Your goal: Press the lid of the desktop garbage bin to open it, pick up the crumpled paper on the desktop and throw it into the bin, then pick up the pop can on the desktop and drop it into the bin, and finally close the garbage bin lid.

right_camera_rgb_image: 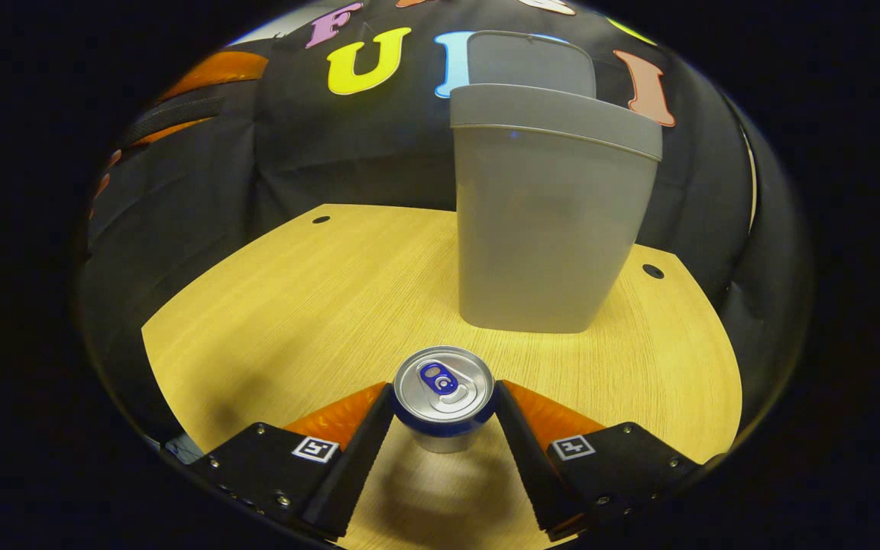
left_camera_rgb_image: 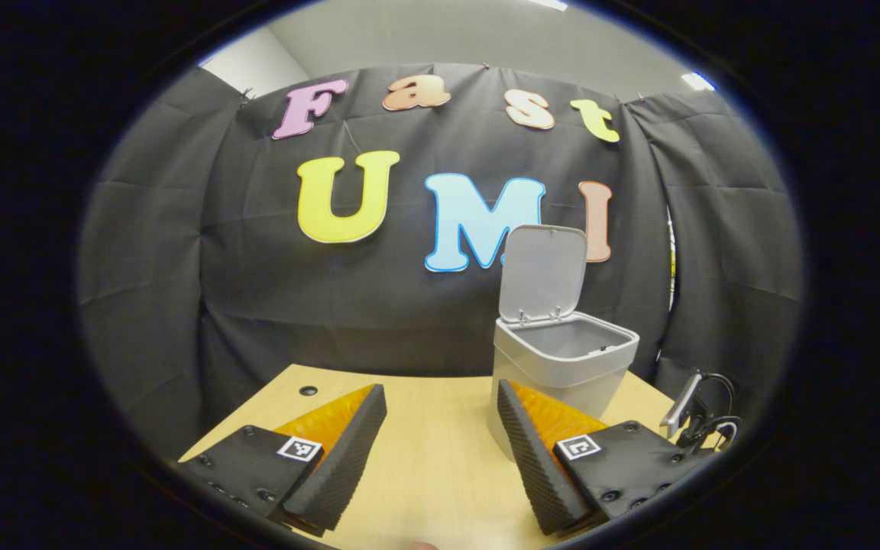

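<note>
The grey desktop bin (left_camera_rgb_image: 562,367) stands on the wooden table (left_camera_rgb_image: 425,458) with its lid (left_camera_rgb_image: 543,271) tipped up and back, so the inside shows. My left gripper (left_camera_rgb_image: 440,393) hovers open in front of the bin and slightly to its left, with nothing between its fingers. In the right gripper view a pop can (right_camera_rgb_image: 444,386) with a silver top and blue tab stands upright between the fingers of my right gripper (right_camera_rgb_image: 444,391). Both fingers press on its sides. The bin (right_camera_rgb_image: 547,221) rises just behind the can.
A small clamp with a black cable (left_camera_rgb_image: 696,412) sits at the table's right edge. Round holes (right_camera_rgb_image: 321,219) (right_camera_rgb_image: 652,271) mark the tabletop's far corners. Bare wood (right_camera_rgb_image: 295,298) lies left of the bin. The left gripper's housing (right_camera_rgb_image: 173,107) hangs blurred at the upper left.
</note>
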Tool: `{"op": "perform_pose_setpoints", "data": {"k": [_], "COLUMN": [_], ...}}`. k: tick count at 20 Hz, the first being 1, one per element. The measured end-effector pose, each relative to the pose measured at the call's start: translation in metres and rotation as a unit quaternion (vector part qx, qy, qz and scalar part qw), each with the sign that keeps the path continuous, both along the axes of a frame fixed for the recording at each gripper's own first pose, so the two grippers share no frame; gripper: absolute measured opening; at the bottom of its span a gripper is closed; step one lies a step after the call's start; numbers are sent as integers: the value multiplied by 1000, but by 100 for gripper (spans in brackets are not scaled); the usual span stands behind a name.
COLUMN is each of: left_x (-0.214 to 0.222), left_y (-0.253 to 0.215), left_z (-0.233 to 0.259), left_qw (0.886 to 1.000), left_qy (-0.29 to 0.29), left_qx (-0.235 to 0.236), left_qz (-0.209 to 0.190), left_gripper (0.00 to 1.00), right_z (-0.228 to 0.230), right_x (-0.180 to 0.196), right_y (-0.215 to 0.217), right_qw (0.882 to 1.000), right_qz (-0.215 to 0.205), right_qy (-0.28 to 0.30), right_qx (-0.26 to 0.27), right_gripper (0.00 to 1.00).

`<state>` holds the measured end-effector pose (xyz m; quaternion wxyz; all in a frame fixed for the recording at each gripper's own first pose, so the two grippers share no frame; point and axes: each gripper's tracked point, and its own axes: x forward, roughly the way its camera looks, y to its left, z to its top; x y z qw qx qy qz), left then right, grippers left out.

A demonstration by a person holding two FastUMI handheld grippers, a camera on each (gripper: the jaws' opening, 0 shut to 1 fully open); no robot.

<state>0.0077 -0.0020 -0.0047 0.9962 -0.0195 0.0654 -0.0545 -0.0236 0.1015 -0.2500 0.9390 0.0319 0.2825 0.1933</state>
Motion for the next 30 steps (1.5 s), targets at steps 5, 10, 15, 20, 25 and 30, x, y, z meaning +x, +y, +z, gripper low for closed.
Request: {"op": "perform_pose_setpoints", "data": {"k": [5, 10, 15, 20, 25, 30], "left_x": [-5, -4, -1, 5, 14, 19], "left_y": [0, 5, 3, -5, -6, -9], "left_z": [-2, -6, 3, 6, 7, 7], "left_qw": [1000, 1000, 1000, 1000, 999, 999], "left_qy": [2, 4, -12, -19, -23, -24], "left_qx": [-1, 3, -2, -10, -13, -25], "left_qz": [-2, 0, -2, -11, -18, -23], "left_gripper": [95, 95, 95, 95, 95, 95], "right_z": [8, 54, 123, 190, 251, 292], "right_x": [-4, -6, 0, 15, 36, 63], "right_y": [-12, -22, -38, -53, -66, -74], "right_qw": [1000, 998, 992, 981, 963, 941], "right_qz": [-17, -31, -41, -49, -64, -92], "right_qy": [-8, -46, -114, -177, -248, -310], "right_qx": [3, 27, 44, 61, 81, 102], "right_gripper": [84, 84, 84, 84, 84, 84]}}
